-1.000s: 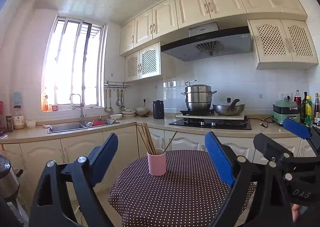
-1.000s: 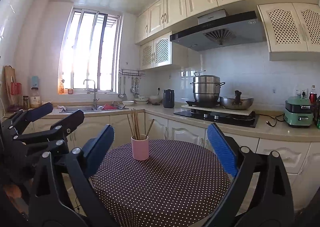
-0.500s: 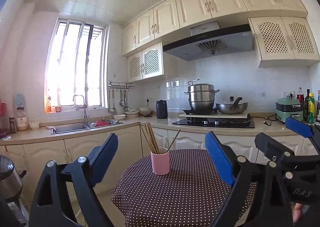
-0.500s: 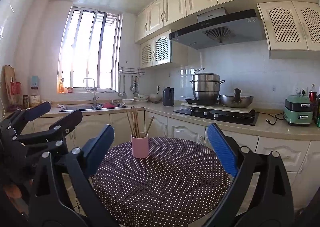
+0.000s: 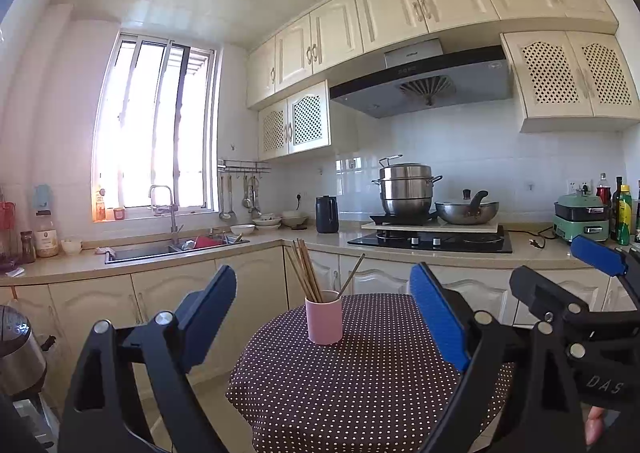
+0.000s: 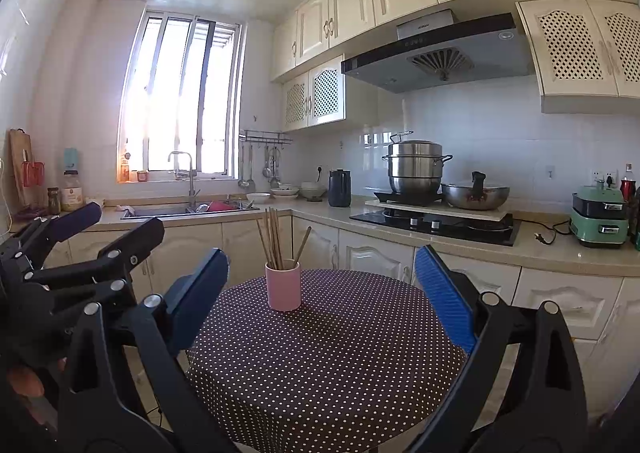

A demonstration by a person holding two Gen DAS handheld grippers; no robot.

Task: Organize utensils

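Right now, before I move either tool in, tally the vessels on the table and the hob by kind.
Pink cup, on the table: 1
Steel steamer pot, on the hob: 1
Wok, on the hob: 1
Total: 3

L gripper (image 5: 324,317) jaws wide, empty | R gripper (image 6: 322,289) same, level
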